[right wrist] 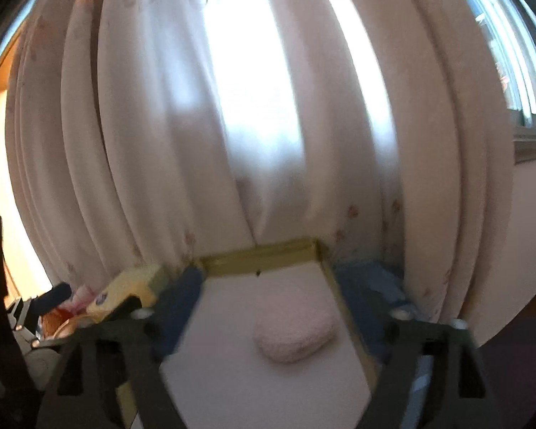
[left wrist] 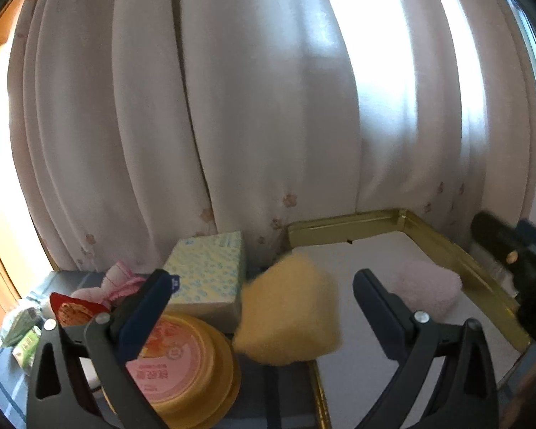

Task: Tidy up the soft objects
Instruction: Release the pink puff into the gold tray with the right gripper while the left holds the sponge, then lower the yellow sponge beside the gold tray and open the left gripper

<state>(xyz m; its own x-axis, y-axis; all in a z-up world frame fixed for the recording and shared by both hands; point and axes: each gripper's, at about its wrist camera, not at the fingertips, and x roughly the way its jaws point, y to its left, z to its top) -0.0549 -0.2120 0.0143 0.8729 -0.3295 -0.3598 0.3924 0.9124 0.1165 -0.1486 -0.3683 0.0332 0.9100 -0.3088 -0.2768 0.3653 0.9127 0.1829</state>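
A gold-rimmed tray [left wrist: 443,246] with a white bottom stands at the right. A pale pink soft pad [left wrist: 428,287] lies inside it. A yellow fuzzy soft piece [left wrist: 289,311] hangs blurred between my left gripper's [left wrist: 264,286] open fingers, over the tray's left edge, touching neither finger. In the right wrist view my right gripper [right wrist: 278,296] is open and empty above the tray [right wrist: 261,252], with the pink pad [right wrist: 294,334] between its fingers and below them.
A tissue pack [left wrist: 205,273], a yellow round tub with a pink lid [left wrist: 182,361], a pink plush toy [left wrist: 114,284] and small packets [left wrist: 23,325] crowd the table's left. Curtains [left wrist: 232,107] hang close behind. The right gripper [left wrist: 518,261] shows at the right edge.
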